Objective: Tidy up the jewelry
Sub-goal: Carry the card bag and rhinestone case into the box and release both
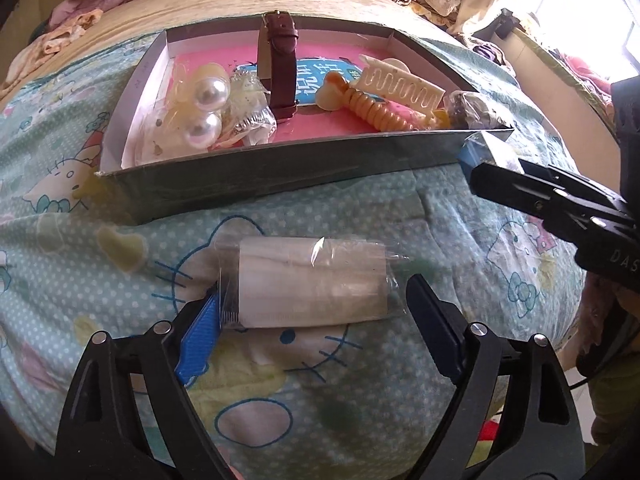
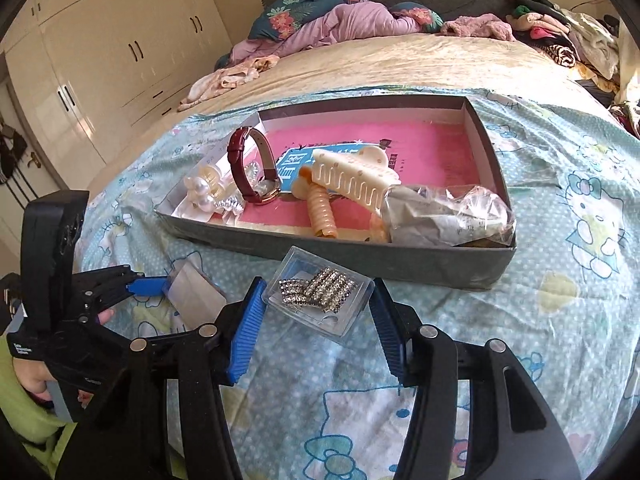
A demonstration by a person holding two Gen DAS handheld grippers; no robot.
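A shallow grey box (image 1: 248,178) (image 2: 486,148) lies on the bed sheet. It holds a brown watch (image 1: 282,68) (image 2: 250,168), pearl earrings (image 1: 208,104) (image 2: 200,196), a cream hair claw (image 1: 400,84) (image 2: 352,178), a spiral hair tie (image 1: 376,110) (image 2: 322,214) and a clear bag (image 2: 448,212). My left gripper (image 1: 316,312) is open around a white packet in clear wrap (image 1: 312,280) on the sheet. My right gripper (image 2: 318,316) is open around a clear case with a rhinestone piece (image 2: 318,292), in front of the box.
The Hello Kitty sheet (image 2: 560,280) covers the near bed. Crumpled clothes and pillows (image 2: 344,20) lie at the far end. Wardrobes (image 2: 100,60) stand at the left. More clothes (image 2: 560,36) pile at the far right.
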